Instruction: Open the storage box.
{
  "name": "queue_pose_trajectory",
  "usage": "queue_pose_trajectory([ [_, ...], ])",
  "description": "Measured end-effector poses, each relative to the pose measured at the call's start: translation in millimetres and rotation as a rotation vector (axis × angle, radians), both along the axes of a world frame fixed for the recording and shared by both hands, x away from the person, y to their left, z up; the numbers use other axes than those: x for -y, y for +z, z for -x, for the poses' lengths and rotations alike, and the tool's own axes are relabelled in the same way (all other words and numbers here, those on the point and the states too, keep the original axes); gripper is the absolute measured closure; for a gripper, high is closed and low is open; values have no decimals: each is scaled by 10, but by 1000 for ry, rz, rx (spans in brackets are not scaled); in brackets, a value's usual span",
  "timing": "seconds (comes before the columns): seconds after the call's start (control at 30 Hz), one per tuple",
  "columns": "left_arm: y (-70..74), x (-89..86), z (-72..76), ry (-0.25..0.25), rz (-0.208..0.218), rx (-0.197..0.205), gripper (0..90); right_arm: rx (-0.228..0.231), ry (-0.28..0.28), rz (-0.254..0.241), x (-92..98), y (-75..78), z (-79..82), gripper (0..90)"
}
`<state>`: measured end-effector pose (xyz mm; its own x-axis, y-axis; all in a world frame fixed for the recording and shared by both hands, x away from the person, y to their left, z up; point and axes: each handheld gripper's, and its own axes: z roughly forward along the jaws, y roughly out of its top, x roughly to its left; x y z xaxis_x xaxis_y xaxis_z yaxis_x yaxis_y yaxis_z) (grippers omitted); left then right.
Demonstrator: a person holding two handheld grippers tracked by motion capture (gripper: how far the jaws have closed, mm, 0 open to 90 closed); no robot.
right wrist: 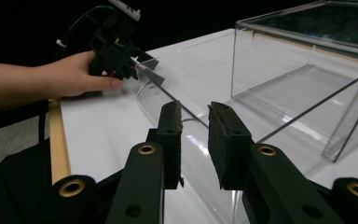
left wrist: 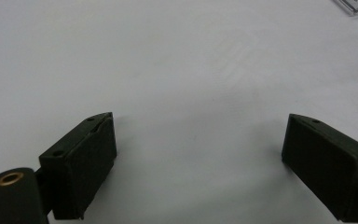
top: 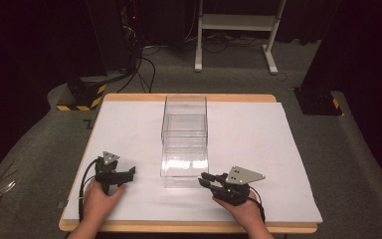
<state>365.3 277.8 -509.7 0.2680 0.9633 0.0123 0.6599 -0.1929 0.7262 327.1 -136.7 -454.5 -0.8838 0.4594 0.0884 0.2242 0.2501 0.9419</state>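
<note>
resting lengthwise at the middle of the white table (top: 258,149), the clear plastic box (top: 184,139) has its near end just beside the right gripper (top: 208,180), slightly to that gripper's left. in the right gripper view the box's near edge (right wrist: 177,105) passes between the narrowly parted jaws, but whether the pads press it i cannot tell. the left gripper (top: 129,173) stands apart from the box, jaws wide and holding nothing.

The clear box (top: 184,137) blocks the table's (top: 258,149) middle; both sides lie open.
</note>
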Motion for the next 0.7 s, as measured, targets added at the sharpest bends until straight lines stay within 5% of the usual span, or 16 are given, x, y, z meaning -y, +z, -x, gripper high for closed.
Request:
queue_pose_trajectory([
  [0.43,0,0,0,0,0,0,103,43,-90,-44,133,49,-30,728],
  [0.7,-1,1,0,1,2,1,103,71,-221,4,315,31,-106,706],
])
